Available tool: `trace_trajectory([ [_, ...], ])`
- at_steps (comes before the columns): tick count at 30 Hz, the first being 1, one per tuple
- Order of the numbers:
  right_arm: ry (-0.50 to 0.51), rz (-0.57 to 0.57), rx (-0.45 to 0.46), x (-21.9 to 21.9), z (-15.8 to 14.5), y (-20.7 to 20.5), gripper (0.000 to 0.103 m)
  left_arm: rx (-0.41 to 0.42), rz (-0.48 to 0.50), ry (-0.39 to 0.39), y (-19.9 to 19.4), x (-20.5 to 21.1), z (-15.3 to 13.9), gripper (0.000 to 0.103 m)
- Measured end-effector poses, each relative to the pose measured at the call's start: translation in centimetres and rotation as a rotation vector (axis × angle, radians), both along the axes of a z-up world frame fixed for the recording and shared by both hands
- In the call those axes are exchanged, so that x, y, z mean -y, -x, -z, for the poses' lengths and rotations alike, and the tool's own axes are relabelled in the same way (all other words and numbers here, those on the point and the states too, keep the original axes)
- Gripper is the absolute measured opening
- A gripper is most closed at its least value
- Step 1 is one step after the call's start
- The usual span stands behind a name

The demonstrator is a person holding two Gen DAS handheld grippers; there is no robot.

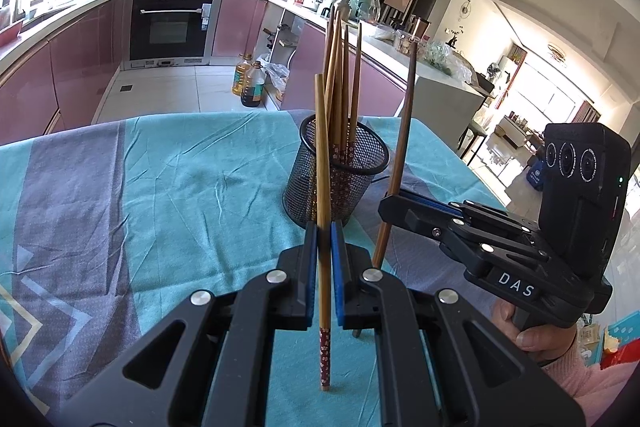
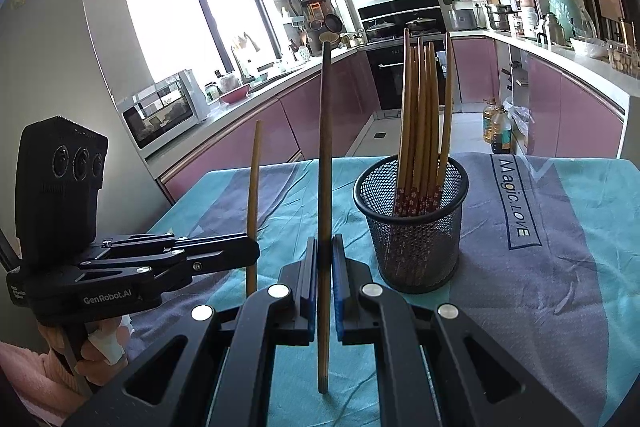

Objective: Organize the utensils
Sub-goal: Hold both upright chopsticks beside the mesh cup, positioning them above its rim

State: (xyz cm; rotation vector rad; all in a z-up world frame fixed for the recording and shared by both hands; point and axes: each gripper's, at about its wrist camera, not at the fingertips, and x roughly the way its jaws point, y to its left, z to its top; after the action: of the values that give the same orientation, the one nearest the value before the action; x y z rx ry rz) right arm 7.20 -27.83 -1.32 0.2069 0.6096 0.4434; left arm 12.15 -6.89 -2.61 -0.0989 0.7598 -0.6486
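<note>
A black mesh cup point(image 1: 336, 175) stands on the teal and grey tablecloth point(image 1: 160, 187) with several wooden chopsticks point(image 1: 340, 83) upright in it; it also shows in the right wrist view point(image 2: 412, 223). My left gripper point(image 1: 324, 231) is shut on one light chopstick point(image 1: 323, 147) with a red flowered end, held upright just in front of the cup. My right gripper point(image 2: 325, 247) is shut on a darker chopstick point(image 2: 325, 147), also upright, to the left of the cup. Each gripper shows in the other's view: the right one point(image 1: 390, 201), the left one point(image 2: 252, 247).
The table's far edge point(image 1: 240, 115) drops off to the kitchen floor, where oil bottles point(image 1: 250, 81) stand. Purple cabinets and an oven lie beyond. The cloth has wrinkles and a printed label point(image 2: 516, 203).
</note>
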Motion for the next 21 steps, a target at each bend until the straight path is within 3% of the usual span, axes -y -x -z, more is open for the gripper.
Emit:
trace_trajectory([
  [21, 0.0, 0.019, 0.03, 0.61, -0.95, 0.16, 0.006, 0.012, -0.002, 0.002, -0.31, 0.38, -0.49, 0.008],
])
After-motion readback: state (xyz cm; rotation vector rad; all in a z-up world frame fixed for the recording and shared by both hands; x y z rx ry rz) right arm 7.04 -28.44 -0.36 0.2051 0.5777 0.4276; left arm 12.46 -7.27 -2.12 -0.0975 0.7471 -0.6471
